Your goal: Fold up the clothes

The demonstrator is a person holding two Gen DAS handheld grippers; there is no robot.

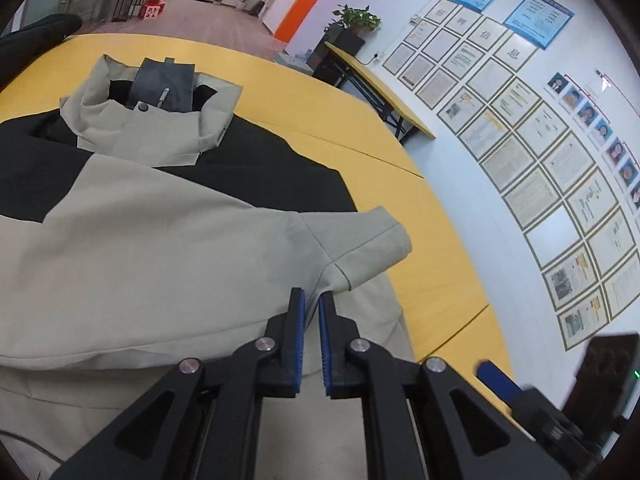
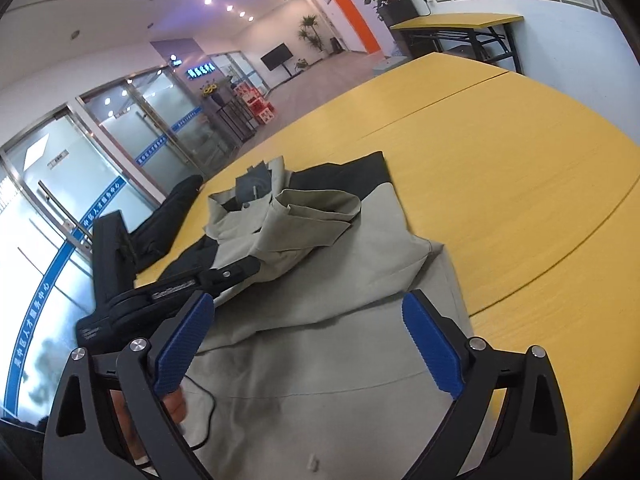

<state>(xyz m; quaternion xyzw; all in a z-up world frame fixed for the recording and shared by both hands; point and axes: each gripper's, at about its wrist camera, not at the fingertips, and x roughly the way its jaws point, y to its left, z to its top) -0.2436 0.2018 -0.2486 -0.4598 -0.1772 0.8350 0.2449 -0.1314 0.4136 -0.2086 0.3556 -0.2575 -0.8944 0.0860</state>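
On the yellow table (image 1: pixel 420 216) lies a beige-and-black jacket (image 1: pixel 160 264), front up, filling most of the near side of the top. Its beige collar (image 1: pixel 148 120) stands open at the far end, with a grey lining panel and a zip pull showing inside it, and black fabric spreads across the shoulders below. One beige sleeve (image 1: pixel 352 240) is folded in across the body, its cuff reaching toward the table's right-hand side in the left wrist view. In the right wrist view the folded layers bunch up under the collar, and the lower body of the jacket runs flat toward the camera.

The left gripper (image 1: pixel 312 300) hangs just over the sleeve near its seam. Its blue pads (image 1: pixel 300 344) stand almost together with only a thin slit between them, and no cloth is caught there. The right gripper (image 2: pixel 308 320) hangs over the jacket's lower body with its jaws spread wide and nothing between them; its blue pads (image 2: pixel 184 344) frame bare beige fabric. Part of a hand (image 2: pixel 172 404) shows behind that gripper's left finger.

A second dark garment (image 2: pixel 176 208) hangs over the table's far edge. Beyond the table a narrower yellow side table (image 1: pixel 380 88) stands against a white wall (image 1: pixel 500 240) covered in framed notices (image 1: pixel 480 92), with a potted plant (image 1: pixel 356 20) beside it. Glass doors (image 2: pixel 80 184) line the other side of the room.
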